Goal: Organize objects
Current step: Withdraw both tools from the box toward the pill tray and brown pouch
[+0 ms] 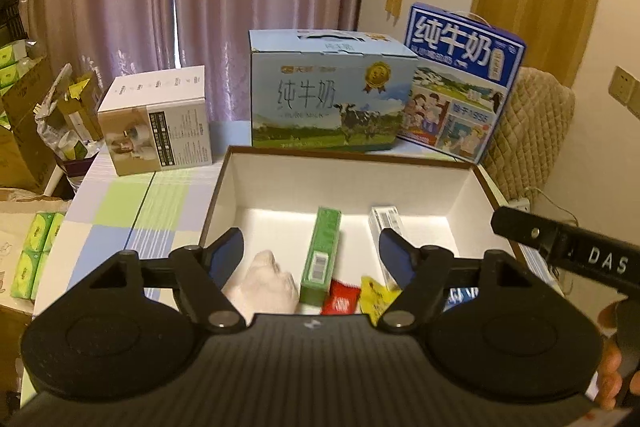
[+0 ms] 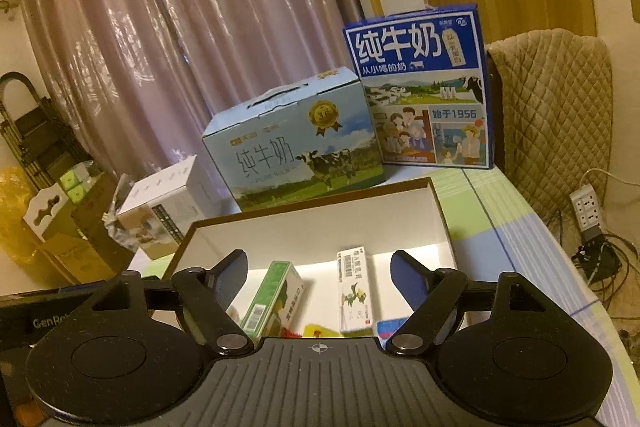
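Behind the open white-lined box [image 1: 460, 195], two milk cartons are seen: a pale blue one [image 1: 328, 99] and a dark blue one [image 1: 460, 83]; a white carton [image 1: 160, 123] stands to the left on the checked tablecloth [image 1: 120, 207]. Inside the box lie one green packet [image 1: 322, 255], one white packet [image 2: 354, 291], a white cloth [image 1: 264, 283], and red [image 1: 340, 301] and yellow sachets [image 1: 376, 297]. The left gripper [image 1: 312, 251] and right gripper [image 2: 318, 271] are held wide apart, empty, above the box.

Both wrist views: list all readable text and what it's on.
"纯牛奶", "始于1956": dark blue milk carton
"纯牛奶": light blue milk carton
"DAS": other gripper's body
"GenRo", cut off: black gripper part
Small boxes, packets and white box: print too small to read.
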{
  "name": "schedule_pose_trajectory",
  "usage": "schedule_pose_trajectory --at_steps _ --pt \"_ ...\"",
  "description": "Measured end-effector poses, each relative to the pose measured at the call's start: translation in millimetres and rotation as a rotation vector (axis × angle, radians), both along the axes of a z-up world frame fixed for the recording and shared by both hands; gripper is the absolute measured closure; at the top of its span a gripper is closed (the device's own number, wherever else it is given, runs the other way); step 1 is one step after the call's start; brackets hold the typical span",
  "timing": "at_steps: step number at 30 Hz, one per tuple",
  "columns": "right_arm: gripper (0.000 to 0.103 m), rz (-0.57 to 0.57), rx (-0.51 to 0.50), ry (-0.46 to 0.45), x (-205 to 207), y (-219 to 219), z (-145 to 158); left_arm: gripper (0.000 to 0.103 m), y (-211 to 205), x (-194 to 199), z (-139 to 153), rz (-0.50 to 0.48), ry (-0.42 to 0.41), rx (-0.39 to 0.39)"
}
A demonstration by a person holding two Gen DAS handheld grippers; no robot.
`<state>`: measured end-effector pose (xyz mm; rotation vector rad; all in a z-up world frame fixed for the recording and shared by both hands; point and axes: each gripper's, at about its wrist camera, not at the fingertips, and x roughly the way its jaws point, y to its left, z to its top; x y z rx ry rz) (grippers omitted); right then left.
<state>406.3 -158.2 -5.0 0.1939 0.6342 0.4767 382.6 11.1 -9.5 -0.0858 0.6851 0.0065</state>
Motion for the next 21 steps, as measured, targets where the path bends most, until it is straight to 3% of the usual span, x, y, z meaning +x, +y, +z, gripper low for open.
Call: schedule_pose_trajectory --at_steps 10,21 --pt "0.027 0.064 -0.023 0.012 -48.7 -14.6 -1.0 0.029 3.8 -54.6 -4.9 -0.03 0.033 0.01" --pt "0.027 0.102 -0.073 0.082 -85.7 -23.1 -25.6 0.029 22.3 -97.2 -18.8 -0.056 0.066 0.009"
